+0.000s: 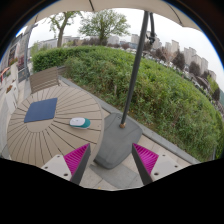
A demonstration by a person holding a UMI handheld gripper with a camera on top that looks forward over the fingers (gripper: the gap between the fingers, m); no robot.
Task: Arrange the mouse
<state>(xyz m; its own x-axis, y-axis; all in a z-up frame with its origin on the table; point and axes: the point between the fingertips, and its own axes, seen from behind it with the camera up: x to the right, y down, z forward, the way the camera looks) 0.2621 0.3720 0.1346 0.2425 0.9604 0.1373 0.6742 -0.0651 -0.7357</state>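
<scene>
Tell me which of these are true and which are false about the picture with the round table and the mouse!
1. The mouse lies on the round wooden table. True.
2. The mouse sits on top of the blue mouse pad. False: it lies beside the pad, on the bare wood.
3. The gripper is squeezing the mouse. False: its fingers are open and hold nothing; the mouse lies beyond them.
4. A dark parasol pole rises from a grey base. True.
5. A green hedge grows beyond the table. True.
</scene>
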